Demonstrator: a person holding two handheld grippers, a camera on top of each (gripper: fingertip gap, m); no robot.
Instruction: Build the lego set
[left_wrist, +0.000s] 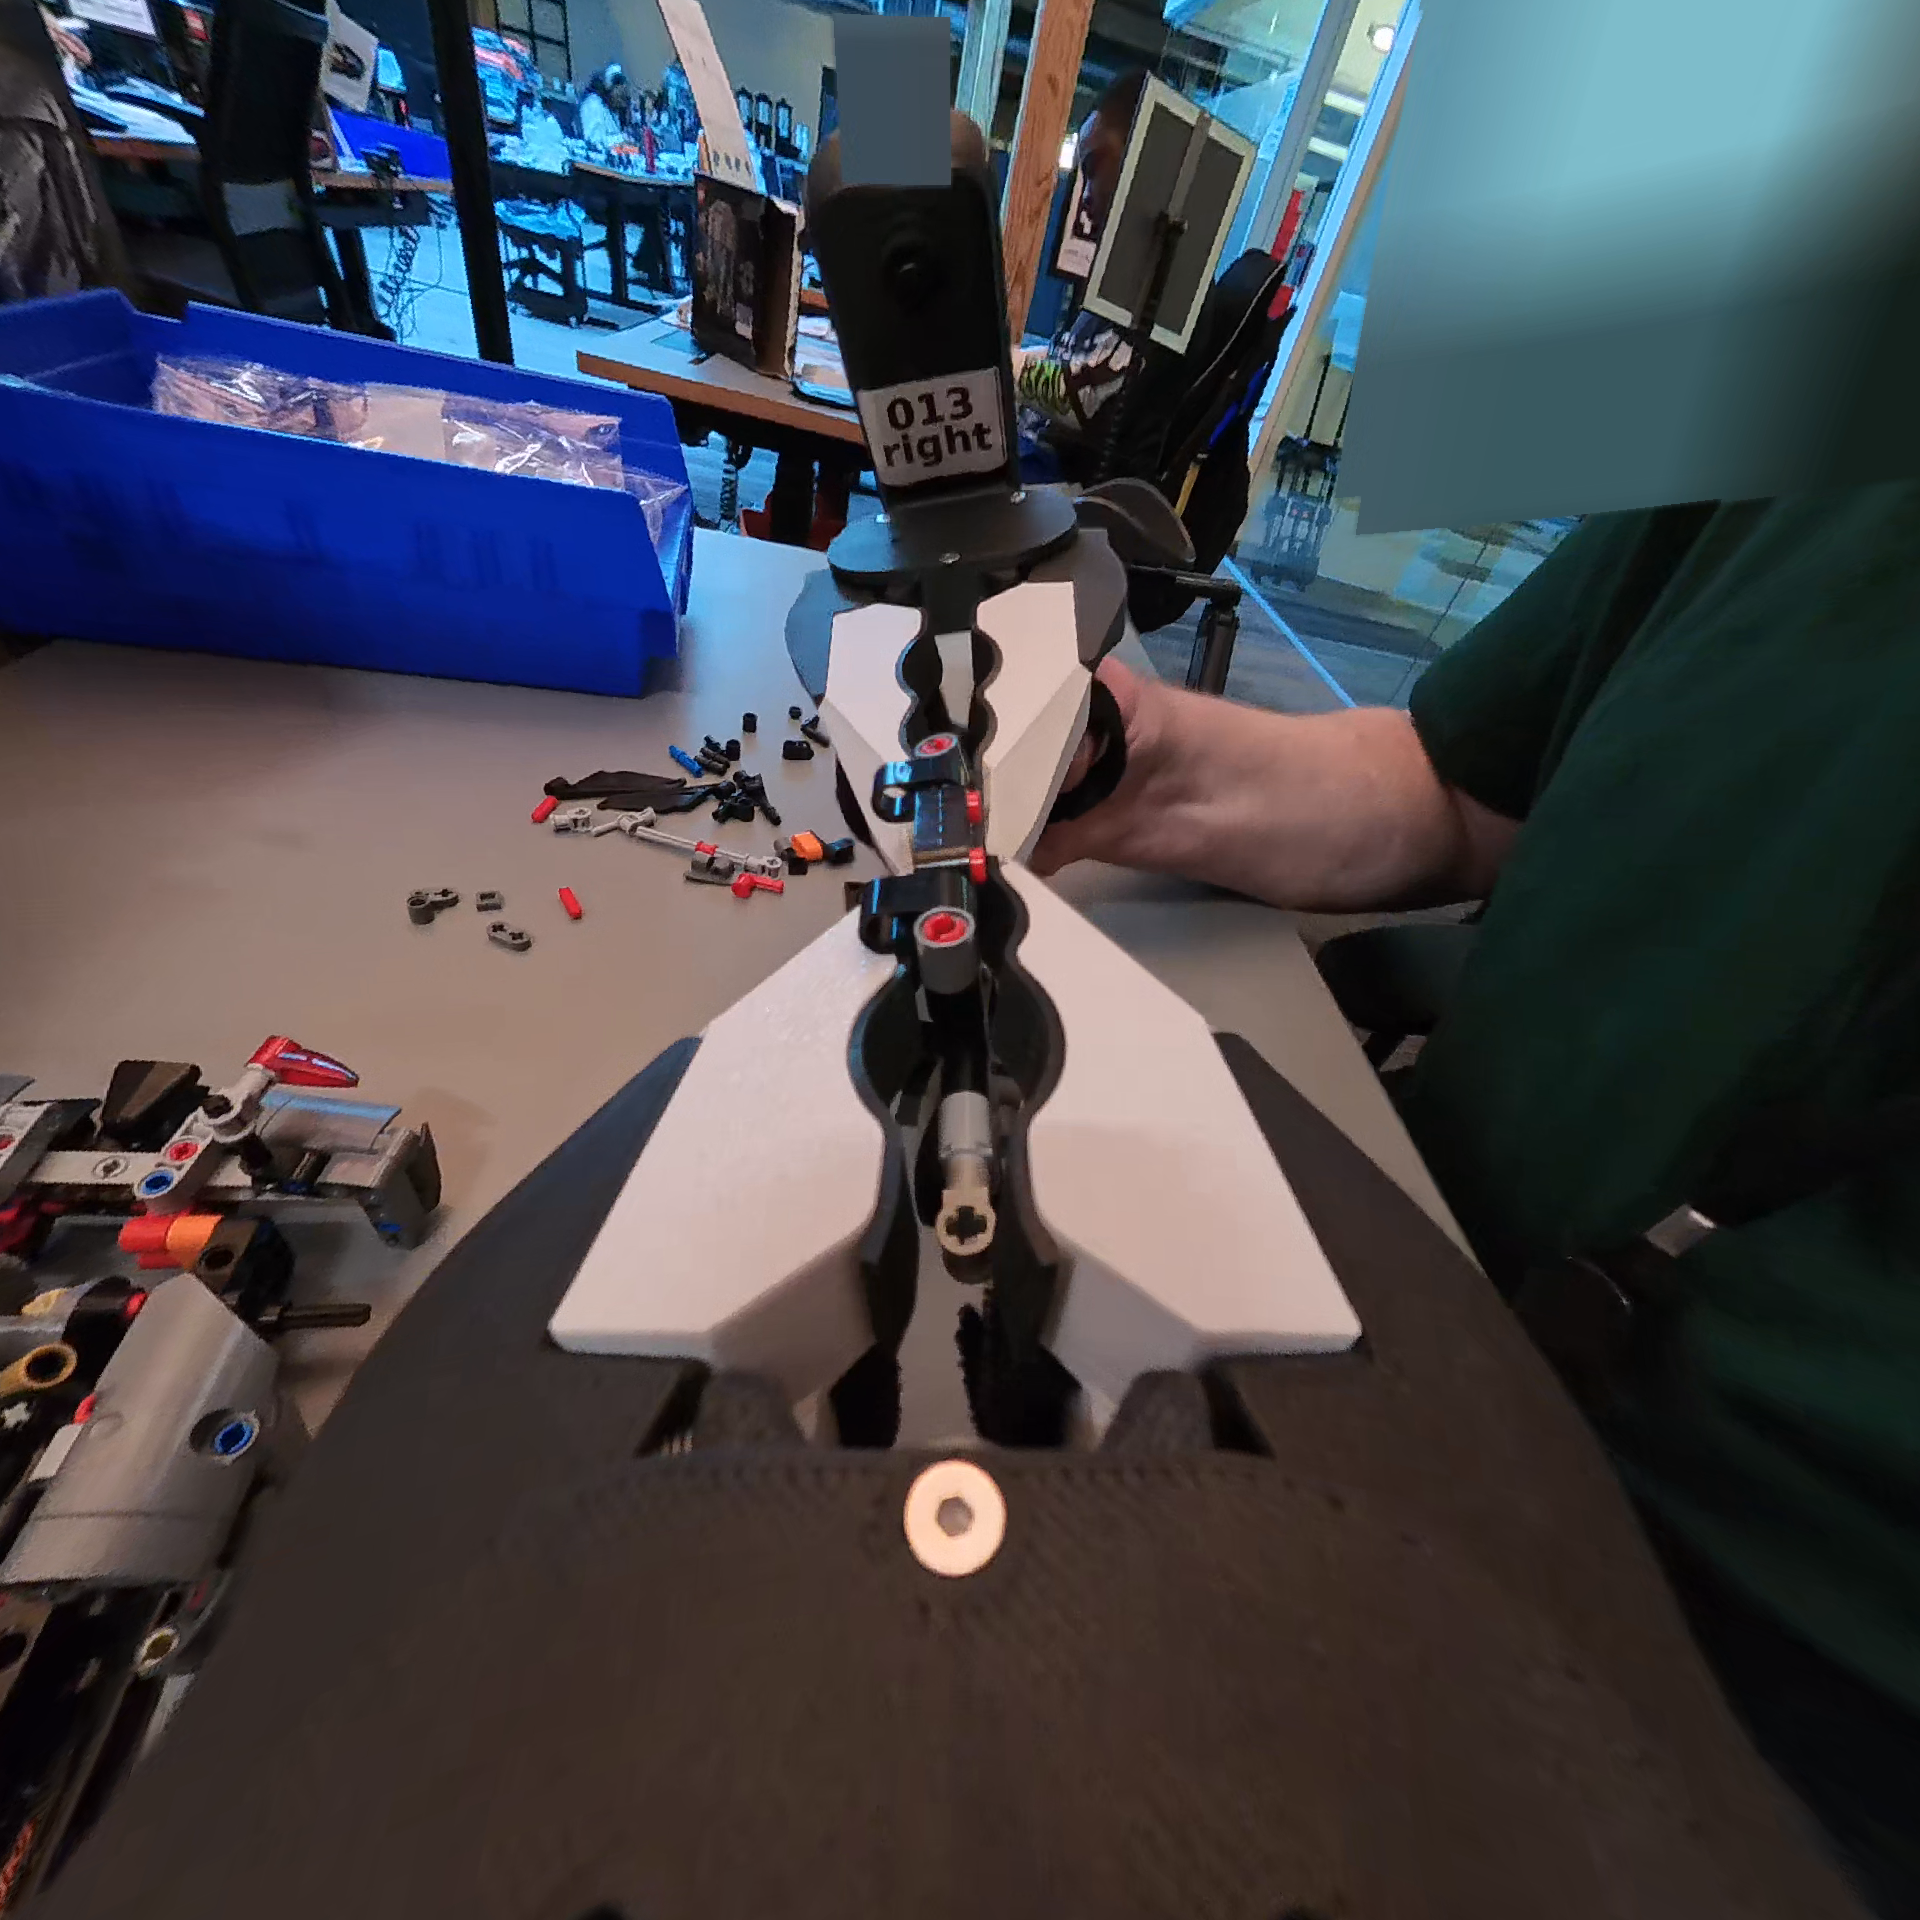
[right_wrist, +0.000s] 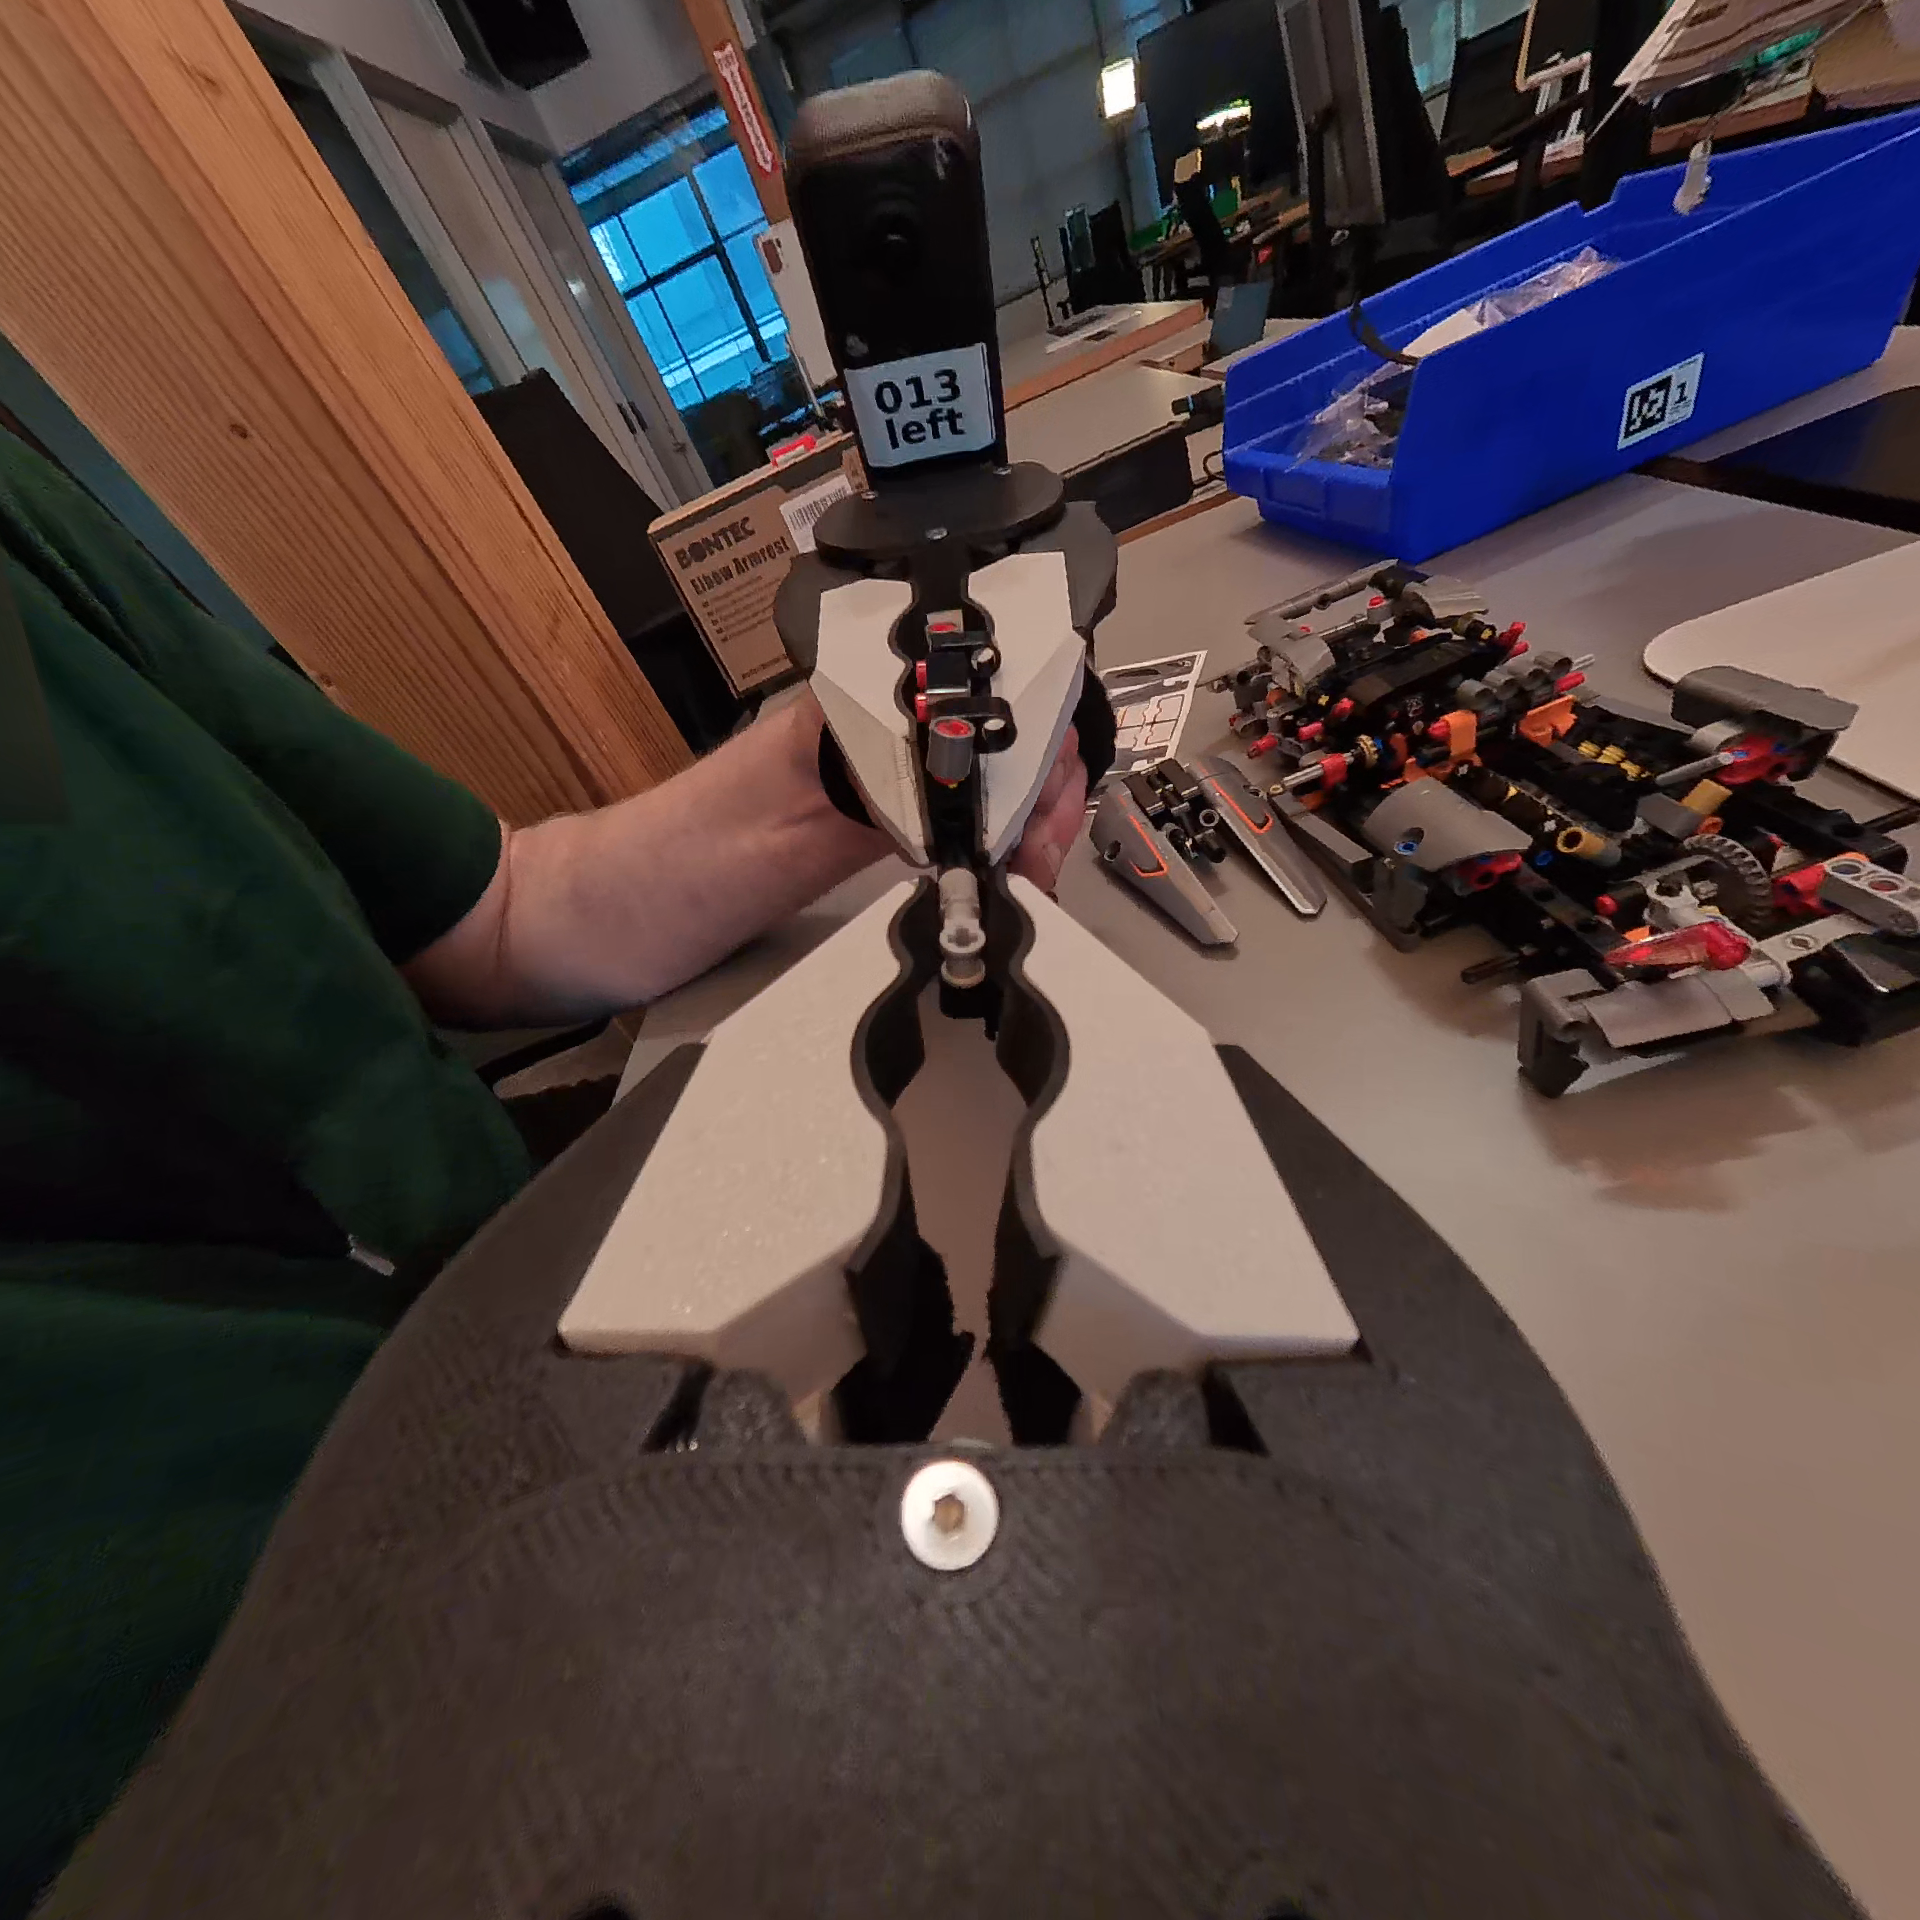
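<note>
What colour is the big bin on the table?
Blue. The bin shows best in the left wrist view.

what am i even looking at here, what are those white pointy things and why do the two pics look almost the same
Those are hand-held grippers, one in each of a person's hands, each carrying a camera that looks along its two white fingers. The two pictures face each other. The left gripper grips a small black and grey lego assembly; the right gripper meets its grey end, how firmly is unclear. On the grey table lie a half-built lego car, loose pieces and a blue bin.
</note>
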